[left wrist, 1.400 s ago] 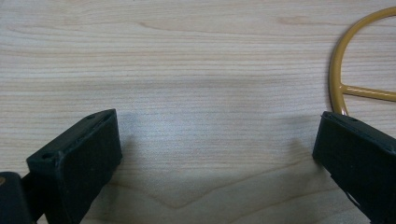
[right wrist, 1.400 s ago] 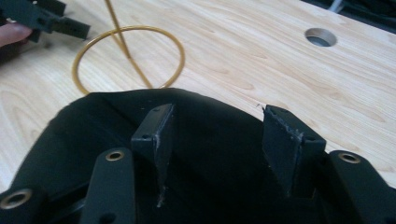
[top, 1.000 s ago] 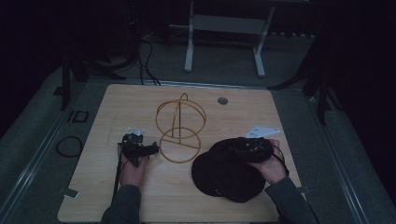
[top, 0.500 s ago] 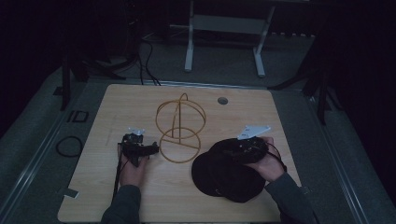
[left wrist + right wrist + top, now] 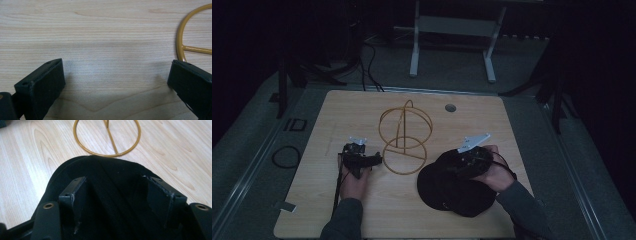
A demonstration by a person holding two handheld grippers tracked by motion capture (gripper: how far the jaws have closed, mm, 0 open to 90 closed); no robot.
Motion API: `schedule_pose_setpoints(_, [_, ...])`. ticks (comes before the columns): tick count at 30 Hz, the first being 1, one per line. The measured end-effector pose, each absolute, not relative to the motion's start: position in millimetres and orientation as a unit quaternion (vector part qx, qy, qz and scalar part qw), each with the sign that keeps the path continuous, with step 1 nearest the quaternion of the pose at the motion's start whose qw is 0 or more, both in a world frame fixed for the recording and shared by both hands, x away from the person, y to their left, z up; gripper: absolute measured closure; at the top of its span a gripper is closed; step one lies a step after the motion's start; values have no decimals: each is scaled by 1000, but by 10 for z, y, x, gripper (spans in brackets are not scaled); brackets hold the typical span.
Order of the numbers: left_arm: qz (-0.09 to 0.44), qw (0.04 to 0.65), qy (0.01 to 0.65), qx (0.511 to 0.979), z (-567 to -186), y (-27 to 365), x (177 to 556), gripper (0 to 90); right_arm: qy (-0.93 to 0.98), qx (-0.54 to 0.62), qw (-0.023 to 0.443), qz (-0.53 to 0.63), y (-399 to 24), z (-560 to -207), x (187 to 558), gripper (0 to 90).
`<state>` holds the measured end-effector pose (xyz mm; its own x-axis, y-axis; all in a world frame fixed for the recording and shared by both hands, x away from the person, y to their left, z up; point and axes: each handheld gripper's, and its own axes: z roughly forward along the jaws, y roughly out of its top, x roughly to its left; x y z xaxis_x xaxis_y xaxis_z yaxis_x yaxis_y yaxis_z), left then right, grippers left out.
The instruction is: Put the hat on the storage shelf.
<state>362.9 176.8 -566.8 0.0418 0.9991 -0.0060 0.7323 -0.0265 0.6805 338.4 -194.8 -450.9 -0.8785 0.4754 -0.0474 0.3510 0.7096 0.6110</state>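
A black hat (image 5: 447,192) lies on the wooden table (image 5: 412,220) at the front right. My right gripper (image 5: 454,162) rests on its top, held by the person's right hand. In the right gripper view the jaws have just been opening and my right gripper (image 5: 116,192) stands wide, with a ridge of the hat's (image 5: 112,170) fabric between its pads. A gold wire hat stand (image 5: 401,127) sits mid-table; its base ring (image 5: 105,155) lies just beyond the hat. My left gripper (image 5: 376,159) rests low on the table left of the stand. It (image 5: 116,77) is open over bare wood beside the ring (image 5: 178,40).
A round grommet (image 5: 450,107) sits near the table's far edge. A cable loop (image 5: 286,156) lies on the floor to the left. A white frame (image 5: 452,30) stands on the floor beyond the table.
The right hand has shifted a little to the left over the hat, and its grey plate has tipped up into sight. The left hand has not moved.
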Motion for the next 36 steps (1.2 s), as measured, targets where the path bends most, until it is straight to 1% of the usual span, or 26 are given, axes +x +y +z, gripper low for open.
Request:
schedule_pose_setpoints(9, [251,266,645,671,-5668,1768,3629,7,929,213,94,289,-1905,-4545,3417,307])
schedule_pose_setpoints(27, [251,266,645,671,-5668,1768,3629,7,950,155,61,262,-1848,-4590,3499,285])
schedule_pose_setpoints(29, [251,266,645,671,-5668,1768,3629,7,952,151,61,258,-1840,-4589,3503,277])
schedule_pose_setpoints(30, [251,266,645,671,-5668,1768,3629,7,955,146,61,252,-1820,-4591,3509,257])
schedule_pose_setpoints(34, [251,266,645,671,-5668,1768,3629,7,959,144,51,239,-1793,-4599,3517,248])
schedule_pose_setpoints(36, [251,266,645,671,-5668,1768,3629,7,962,138,52,229,-1757,-4609,3513,217])
